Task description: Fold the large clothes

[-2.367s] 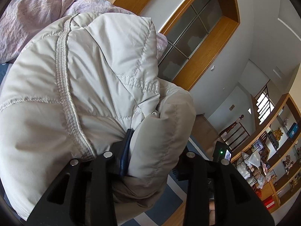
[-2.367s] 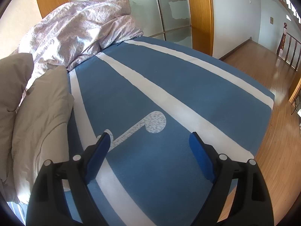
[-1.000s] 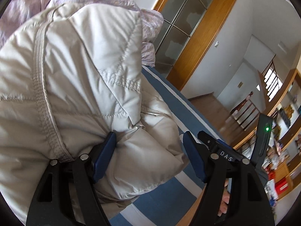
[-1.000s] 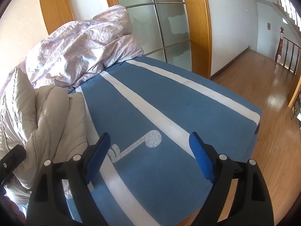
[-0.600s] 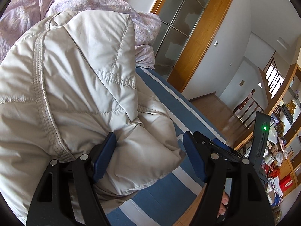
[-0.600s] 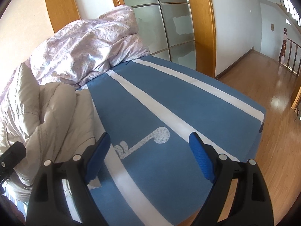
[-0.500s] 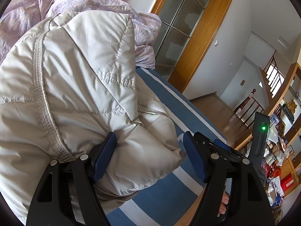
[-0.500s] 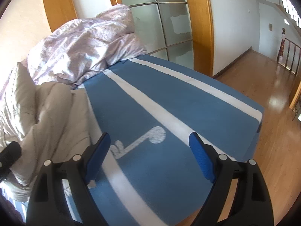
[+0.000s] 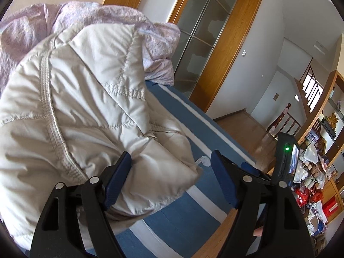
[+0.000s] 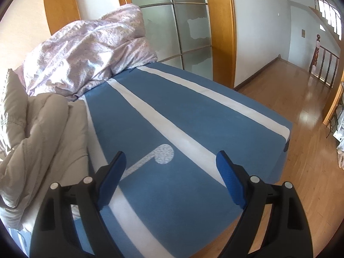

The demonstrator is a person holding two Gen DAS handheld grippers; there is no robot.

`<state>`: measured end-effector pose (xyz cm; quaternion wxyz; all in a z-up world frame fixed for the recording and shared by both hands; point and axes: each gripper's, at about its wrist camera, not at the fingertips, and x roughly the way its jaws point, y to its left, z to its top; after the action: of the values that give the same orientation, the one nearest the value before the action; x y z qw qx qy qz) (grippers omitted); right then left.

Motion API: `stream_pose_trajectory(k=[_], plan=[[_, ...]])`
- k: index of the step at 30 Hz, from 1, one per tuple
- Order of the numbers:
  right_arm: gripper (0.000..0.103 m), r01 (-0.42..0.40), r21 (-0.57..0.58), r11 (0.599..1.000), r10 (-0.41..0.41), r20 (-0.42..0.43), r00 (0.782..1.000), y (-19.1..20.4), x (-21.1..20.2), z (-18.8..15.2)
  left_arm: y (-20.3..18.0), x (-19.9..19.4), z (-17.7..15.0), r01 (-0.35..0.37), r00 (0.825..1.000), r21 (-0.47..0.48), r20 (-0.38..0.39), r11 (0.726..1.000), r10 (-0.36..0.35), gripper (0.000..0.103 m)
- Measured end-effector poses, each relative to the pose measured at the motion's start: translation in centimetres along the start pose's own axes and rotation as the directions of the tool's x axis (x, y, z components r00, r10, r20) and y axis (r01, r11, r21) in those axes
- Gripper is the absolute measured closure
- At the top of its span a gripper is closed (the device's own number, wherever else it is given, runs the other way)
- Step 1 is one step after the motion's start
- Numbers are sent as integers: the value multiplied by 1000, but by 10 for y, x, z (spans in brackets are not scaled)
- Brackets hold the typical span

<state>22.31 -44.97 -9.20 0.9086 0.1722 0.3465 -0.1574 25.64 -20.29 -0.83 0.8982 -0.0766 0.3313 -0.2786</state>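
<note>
One beige puffer jacket (image 9: 81,111) lies bunched on the blue striped bed (image 10: 193,116), in front of one lilac duvet (image 10: 86,56). My left tongs (image 9: 171,172) are opening, a puffy fold of the jacket between them, touching only the left pad. My right tongs (image 10: 171,169) gape wide over bare bedcover, holding nothing.

The left wrist view looks forward and down along its hand-held gripper (image 9: 169,172), close against a padded coat (image 9: 75,118). The right wrist view looks down past its hand-held gripper (image 10: 171,172) across the bed (image 10: 193,118). Both views share the coat, the bed and the quilt (image 10: 86,49).
</note>
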Motion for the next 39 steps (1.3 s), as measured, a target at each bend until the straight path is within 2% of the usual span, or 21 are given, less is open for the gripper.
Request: stream_pose_trajectory(k=[4, 8, 11, 15, 23, 30, 35, 39], plan=[[17, -43, -16, 999, 44, 22, 999, 11, -17, 1, -5, -18, 5, -1, 999, 0, 38, 1000, 1, 25], [17, -110, -58, 992, 113, 56, 992, 33, -41, 6, -5, -46, 10, -54, 994, 13, 100, 998, 52, 20], [17, -172, -103, 980, 180, 77, 981, 56, -61, 10, 6, -73, 15, -106, 983, -12, 149, 994, 107, 19], [17, -261, -178, 949, 280, 91, 956, 95, -86, 15, 30, -100, 23, -203, 959, -58, 188, 977, 210, 18], [18, -396, -307, 865, 437, 74, 897, 174, -120, 20, 89, -130, 18, -360, 908, -136, 176, 923, 380, 18], [18, -498, -400, 770, 546, 9, 838, 246, -119, 14, 145, -128, 12, -437, 878, -200, 117, 877, 464, 17], [19, -511, -438, 739, 564, -12, 826, 275, -107, 15, 176, -117, 12, -485, 854, -216, 89, 847, 512, 17], [21, -494, -462, 736, 553, -10, 833, 286, -97, 21, 186, -103, 16, -487, 857, -206, 76, 849, 510, 17]])
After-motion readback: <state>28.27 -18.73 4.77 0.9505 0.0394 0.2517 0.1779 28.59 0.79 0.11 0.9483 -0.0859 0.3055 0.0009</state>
